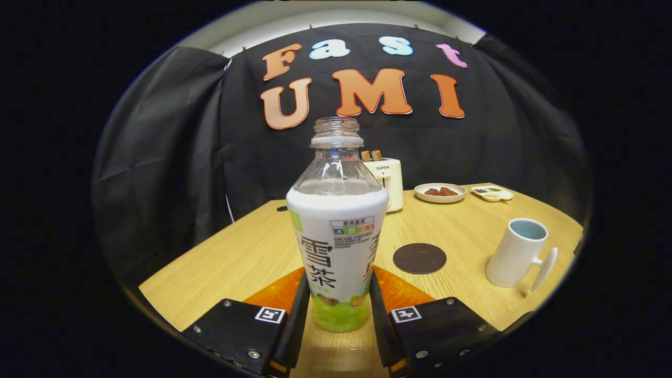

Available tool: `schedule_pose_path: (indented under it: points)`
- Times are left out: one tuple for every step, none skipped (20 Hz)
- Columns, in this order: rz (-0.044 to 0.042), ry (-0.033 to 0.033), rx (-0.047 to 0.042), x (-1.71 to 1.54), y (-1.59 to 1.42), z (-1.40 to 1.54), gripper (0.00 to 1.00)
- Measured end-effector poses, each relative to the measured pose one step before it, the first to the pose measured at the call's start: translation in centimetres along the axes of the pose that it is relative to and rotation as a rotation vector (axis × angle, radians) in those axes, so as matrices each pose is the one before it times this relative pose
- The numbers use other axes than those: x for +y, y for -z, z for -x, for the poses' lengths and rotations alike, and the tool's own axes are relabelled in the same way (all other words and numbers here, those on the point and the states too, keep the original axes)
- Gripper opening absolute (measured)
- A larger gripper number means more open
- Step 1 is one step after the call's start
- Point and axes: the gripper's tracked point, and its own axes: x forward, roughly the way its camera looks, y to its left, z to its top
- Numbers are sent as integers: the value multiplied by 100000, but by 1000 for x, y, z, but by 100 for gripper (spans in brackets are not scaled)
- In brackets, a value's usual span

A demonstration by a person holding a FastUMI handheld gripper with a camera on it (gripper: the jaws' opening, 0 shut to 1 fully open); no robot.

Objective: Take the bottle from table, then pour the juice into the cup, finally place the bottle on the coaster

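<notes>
A clear, uncapped bottle (pixel 336 231) with a white and green label stands upright between my two fingers. My gripper (pixel 338 278) is shut on its lower body, one black finger (pixel 300 304) pressing each side. The bottle's base sits at or just above the wooden table (pixel 236 262); I cannot tell which. A round dark coaster (pixel 419 258) lies flat just beyond the right finger. Further right of the coaster stands a white cup (pixel 517 254), leaning slightly, with its handle towards me and its mouth open.
Behind the bottle, at the back of the table, stands a white toaster (pixel 388 184). To its right are a plate (pixel 440 192) of dark food and a small divided dish (pixel 492 193). The table's edge runs close behind the cup.
</notes>
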Motion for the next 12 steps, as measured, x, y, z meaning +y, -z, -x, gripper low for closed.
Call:
schedule_pose_path:
  points:
    - [-4906, -1846, -1270, 260, -683, -113, 59]
    - [-5341, -1196, -809, 161, -326, -79, 56]
    - [-4982, -947, -689, -20, -398, -189, 57]
    - [-5087, -698, -672, -85, -454, -88, 56]
    - [-5296, -973, -930, 13, -543, 0, 57]
    - [-5510, -607, -1118, -74, -564, -82, 56]
    - [-5396, -576, -802, -190, -533, -136, 57]
    - [-5027, -209, -1309, -176, -458, -59, 56]
    - [-5299, 192, -1940, -324, -637, -54, 57]
    - [-5815, -378, -1607, -202, -498, 25, 56]
    - [-5988, -674, -1143, -165, -440, -25, 56]
    - [-5330, -746, -1313, 22, -544, 61, 56]
